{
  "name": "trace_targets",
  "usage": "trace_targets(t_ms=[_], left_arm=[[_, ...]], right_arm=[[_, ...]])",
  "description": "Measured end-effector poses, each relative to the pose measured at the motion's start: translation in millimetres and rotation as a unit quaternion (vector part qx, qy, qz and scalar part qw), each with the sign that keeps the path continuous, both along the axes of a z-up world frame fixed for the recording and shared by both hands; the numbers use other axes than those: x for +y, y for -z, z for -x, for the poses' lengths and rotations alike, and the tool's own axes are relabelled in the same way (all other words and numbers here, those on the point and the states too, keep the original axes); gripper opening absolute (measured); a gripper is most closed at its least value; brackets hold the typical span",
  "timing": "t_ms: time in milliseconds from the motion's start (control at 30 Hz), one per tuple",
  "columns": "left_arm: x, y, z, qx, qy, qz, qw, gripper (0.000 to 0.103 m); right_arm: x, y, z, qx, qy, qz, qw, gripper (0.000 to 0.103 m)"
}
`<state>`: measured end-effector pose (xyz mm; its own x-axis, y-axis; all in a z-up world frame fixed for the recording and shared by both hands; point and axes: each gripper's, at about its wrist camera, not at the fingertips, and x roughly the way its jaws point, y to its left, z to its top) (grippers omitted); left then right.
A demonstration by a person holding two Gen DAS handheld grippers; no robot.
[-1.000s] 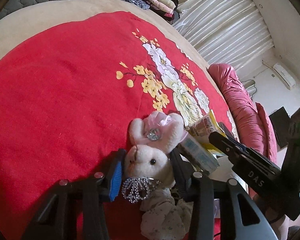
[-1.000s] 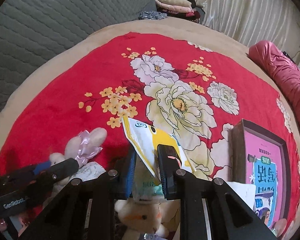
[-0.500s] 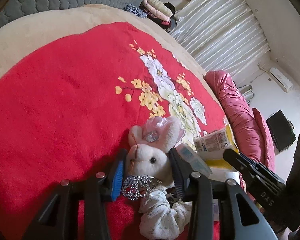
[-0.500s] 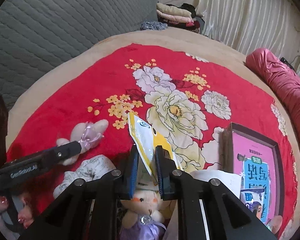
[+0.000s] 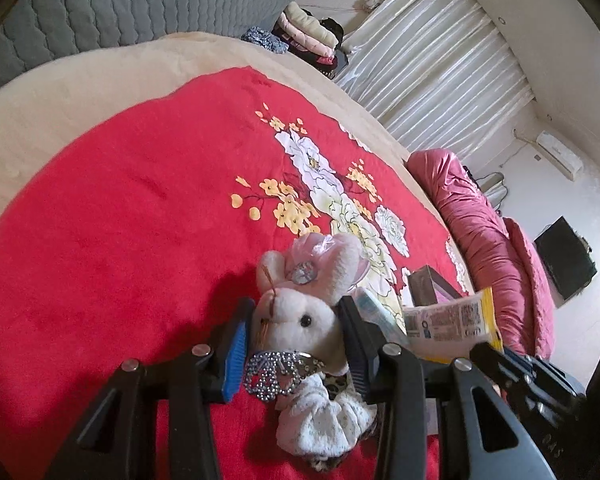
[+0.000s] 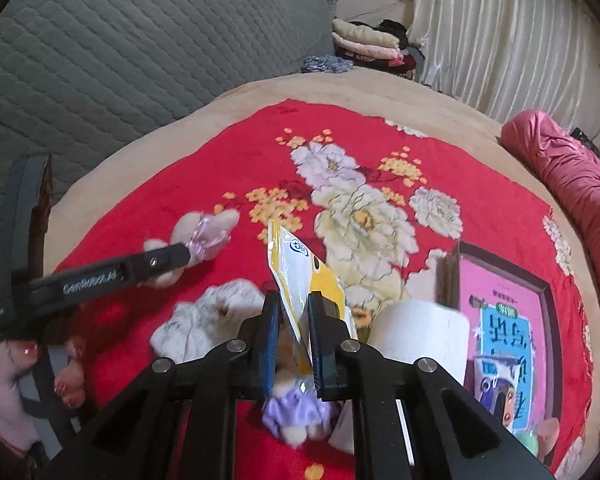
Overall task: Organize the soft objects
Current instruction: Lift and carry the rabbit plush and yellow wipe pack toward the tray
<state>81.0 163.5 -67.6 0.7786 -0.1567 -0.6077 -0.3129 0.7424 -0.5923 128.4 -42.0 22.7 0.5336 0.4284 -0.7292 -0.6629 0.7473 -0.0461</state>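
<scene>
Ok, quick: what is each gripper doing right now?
Left gripper: jaws closed on the plush bunny.
Right gripper: jaws closed on the yellow packet.

Wrist views, angled down, sharing red blanket (image 5: 120, 240)

My right gripper (image 6: 293, 320) pinches a flat yellow-and-white plastic packet (image 6: 300, 276) above the red floral blanket (image 6: 148, 216); my left gripper (image 6: 168, 258) clasps a cream plush rabbit (image 6: 204, 228).
</scene>
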Motion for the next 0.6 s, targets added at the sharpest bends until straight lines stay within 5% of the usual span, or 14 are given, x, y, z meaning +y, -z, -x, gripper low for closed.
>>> trace_targets(t_ms=[233,600], left_arm=[[-15,-15,15,0.002,0.006,-0.021,0.9998,0.043],[-70,-48,27,0.001,0.055,-0.043,0.9976,0.043]], right_arm=[[-15,10,25,0.005,-0.016,0.006,1.0,0.014],[-76,-9,16,0.047,0.036,-0.088,0.994,0.013]])
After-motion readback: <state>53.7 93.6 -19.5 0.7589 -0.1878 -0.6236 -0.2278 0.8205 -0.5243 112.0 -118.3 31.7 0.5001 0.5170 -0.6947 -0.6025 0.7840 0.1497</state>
